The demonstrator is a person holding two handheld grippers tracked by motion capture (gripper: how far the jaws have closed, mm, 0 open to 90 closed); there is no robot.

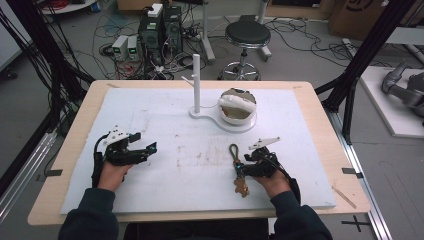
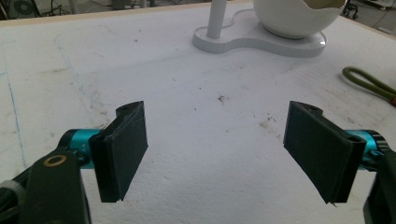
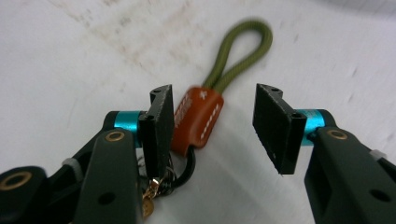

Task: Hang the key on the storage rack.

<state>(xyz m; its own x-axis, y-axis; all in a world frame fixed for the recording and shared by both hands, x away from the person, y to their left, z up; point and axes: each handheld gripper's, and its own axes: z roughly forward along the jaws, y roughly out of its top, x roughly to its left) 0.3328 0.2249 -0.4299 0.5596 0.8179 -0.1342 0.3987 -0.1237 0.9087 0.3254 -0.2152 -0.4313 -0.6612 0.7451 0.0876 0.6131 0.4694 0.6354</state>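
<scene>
A keychain lies on the white foam board point(image 1: 165, 115): an olive cord loop point(image 1: 233, 150) point(image 3: 243, 51), a brown leather tab point(image 3: 198, 119), a black ring point(image 3: 187, 172) and a brown charm point(image 1: 242, 189). My right gripper point(image 1: 245, 164) point(image 3: 215, 93) is open and straddles the tab, which rests against the jaw on the left side of the right gripper view. My left gripper point(image 1: 145, 141) point(image 2: 217, 135) stands wide open over bare board at the left, nothing between its jaws. The olive loop's end point(image 2: 369, 84) appears at the right edge of the left gripper view.
A white stand point(image 1: 196, 82) point(image 2: 261, 42) with an upright pole and a side peg stands at the back centre, and a white bowl point(image 1: 237, 106) point(image 2: 299, 14) sits on its base. The wooden table edge point(image 1: 330, 140) frames the board. A stool, computers and cables are on the floor beyond.
</scene>
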